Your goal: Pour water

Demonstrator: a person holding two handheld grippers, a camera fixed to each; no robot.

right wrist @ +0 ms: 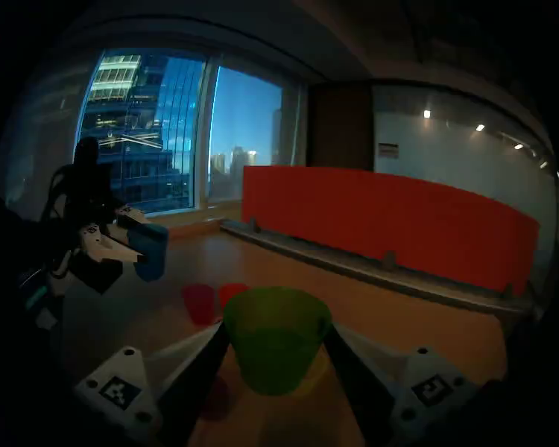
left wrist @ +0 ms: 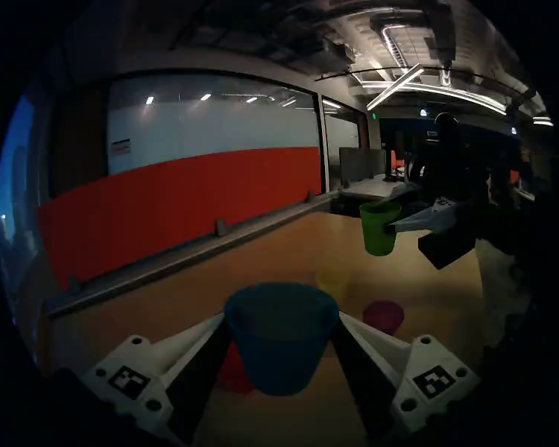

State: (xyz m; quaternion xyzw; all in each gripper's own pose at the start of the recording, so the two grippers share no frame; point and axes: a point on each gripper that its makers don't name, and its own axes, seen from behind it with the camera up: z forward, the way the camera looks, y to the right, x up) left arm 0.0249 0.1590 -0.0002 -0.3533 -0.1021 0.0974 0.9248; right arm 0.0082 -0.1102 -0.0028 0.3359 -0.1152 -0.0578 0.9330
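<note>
Blue cup (left wrist: 281, 335) stands upright in the left gripper view, pinched between the left gripper's (left wrist: 281, 322) fingers over the near edge of the surface (left wrist: 279, 253). Ahead and to the right, toward the far right edge, the right gripper (left wrist: 408, 223) pinches an upright green cup (left wrist: 378, 227). In the right gripper view the green cup sits clamped between its own fingers, with the blue cup off to the left and well apart. The two rims would likely have to come together sideways before either cup tips.

Two tools (left wrist: 281, 328) (right wrist: 276, 331) and at least five cups (left wrist: 279, 350) (left wrist: 378, 227) (left wrist: 332, 281) (left wrist: 384, 314) (left wrist: 233, 372).
</note>
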